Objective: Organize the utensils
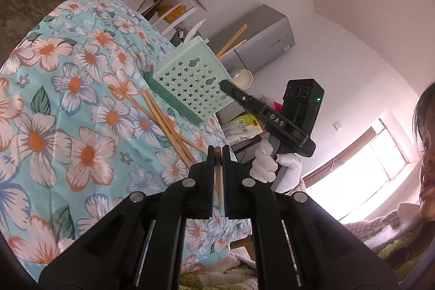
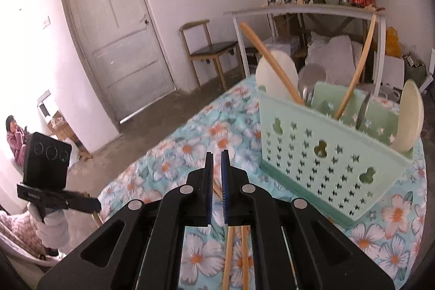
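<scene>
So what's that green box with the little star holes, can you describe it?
The utensil basket is pale mint-green plastic, its wall pierced with rows of stars and a few gourd-shaped cutouts, on a darker green base. It stands upright on the floral tablecloth, divided inside. Wooden chopsticks, cream spoons and metal utensils stick up out of it. Nothing grips it.

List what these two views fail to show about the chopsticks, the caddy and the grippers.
- Held chopstick, left wrist view: the left gripper fingers cover most of it.
- Loose chopsticks, right wrist view: the shut right gripper body hides their far ends.
- Caddy contents, both views: its perforated wall hides the lower parts; the left wrist view shows only two chopstick tips above.
</scene>
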Motion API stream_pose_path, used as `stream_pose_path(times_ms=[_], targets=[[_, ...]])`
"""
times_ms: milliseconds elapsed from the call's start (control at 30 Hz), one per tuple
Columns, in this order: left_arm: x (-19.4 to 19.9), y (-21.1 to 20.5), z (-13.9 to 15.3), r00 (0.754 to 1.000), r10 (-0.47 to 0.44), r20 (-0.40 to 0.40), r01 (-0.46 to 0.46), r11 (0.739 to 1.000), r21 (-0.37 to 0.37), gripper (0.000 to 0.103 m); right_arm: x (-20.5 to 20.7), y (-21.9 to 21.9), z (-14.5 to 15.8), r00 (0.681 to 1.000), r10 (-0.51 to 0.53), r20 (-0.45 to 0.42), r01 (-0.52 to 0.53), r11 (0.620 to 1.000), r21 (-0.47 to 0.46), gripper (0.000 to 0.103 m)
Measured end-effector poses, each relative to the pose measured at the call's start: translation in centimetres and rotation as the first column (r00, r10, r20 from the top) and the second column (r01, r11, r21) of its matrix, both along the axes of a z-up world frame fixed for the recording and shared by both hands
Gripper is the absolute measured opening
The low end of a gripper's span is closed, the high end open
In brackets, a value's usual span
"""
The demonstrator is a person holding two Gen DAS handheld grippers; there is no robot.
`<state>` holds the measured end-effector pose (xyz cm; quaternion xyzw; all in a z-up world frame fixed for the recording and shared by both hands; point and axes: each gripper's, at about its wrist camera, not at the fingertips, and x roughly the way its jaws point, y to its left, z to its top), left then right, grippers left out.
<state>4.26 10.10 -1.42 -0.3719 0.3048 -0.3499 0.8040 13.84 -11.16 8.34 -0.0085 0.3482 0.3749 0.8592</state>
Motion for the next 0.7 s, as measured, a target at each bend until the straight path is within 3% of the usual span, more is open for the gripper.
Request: stream_pose_path(times_ms=[200,300,533,700], targets=[[0.5,-0.8,0.2,1.0,-0.007,-0.006,0.008,1.0,0.012,0.004,0.5,0.1,-5.4,0.987,0.002,-0.159,-0.024,0.991,-0.133,0.007],[0.8,-1.0,0.1,1.0,-0.01,-0.011,0.011,1.0,0.015,0.004,0.8,0.2,-7.4,0.982,-0.006,-0.191,-0.026,0.986,-0.164,0.008],[1.3,-1.2,0.1,1.0,-0.007,-0.02,0.008,1.0,0.026,0.005,2.9,1.9,-8.2,0.978,0.014,-0.206,-0.044,0.989,-0.14,0.018],[1.7,-1.0,-0.3,0.999,0.001,-0.032,0.0,1.0,0.022,0.005,3.9,3.8,-8.9,0.98,0.027,-0.195,-0.059,0.985,-0.161,0.018]])
